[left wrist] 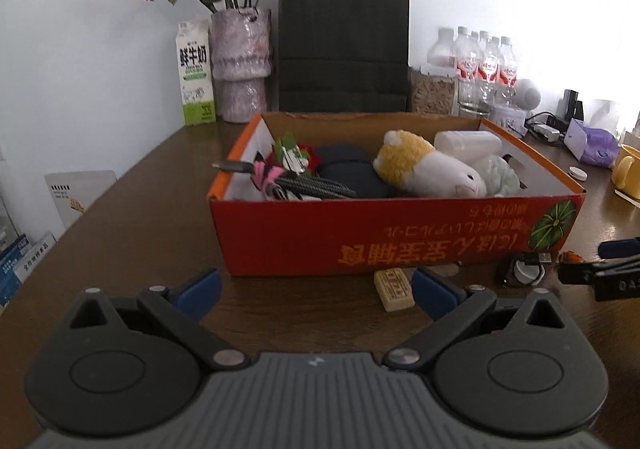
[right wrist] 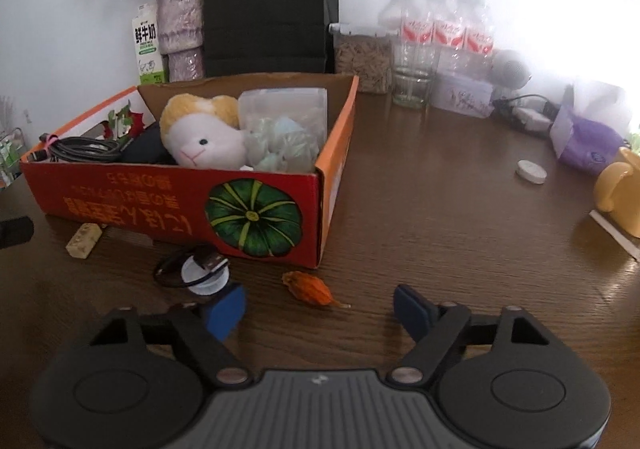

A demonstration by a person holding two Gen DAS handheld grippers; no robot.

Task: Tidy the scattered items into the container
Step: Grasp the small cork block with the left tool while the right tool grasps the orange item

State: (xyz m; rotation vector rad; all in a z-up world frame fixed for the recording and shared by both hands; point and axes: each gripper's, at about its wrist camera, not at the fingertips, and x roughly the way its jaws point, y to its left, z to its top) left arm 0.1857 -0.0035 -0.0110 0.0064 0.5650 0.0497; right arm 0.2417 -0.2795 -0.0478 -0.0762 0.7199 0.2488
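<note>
Left tongs (left wrist: 316,291) stand spread wide over the dark wooden bench (left wrist: 160,185), nothing between the blue pads; a cream eraser-like block (left wrist: 394,289) lies on the bench just inside the right-hand pad, in front of the red cardboard box (left wrist: 360,233). Right tongs (right wrist: 320,307) are also parted, gripping nothing, with an orange dried pod (right wrist: 310,289) lying on the bench just ahead of the gap. A coiled black cable with a white cap (right wrist: 196,269) rests just beyond the left-hand pad, near the box's pumpkin-printed wall. Inside the box sit a plush toy (left wrist: 432,169), a bundled cable (left wrist: 304,187) and a clear bag (right wrist: 284,113).
</note>
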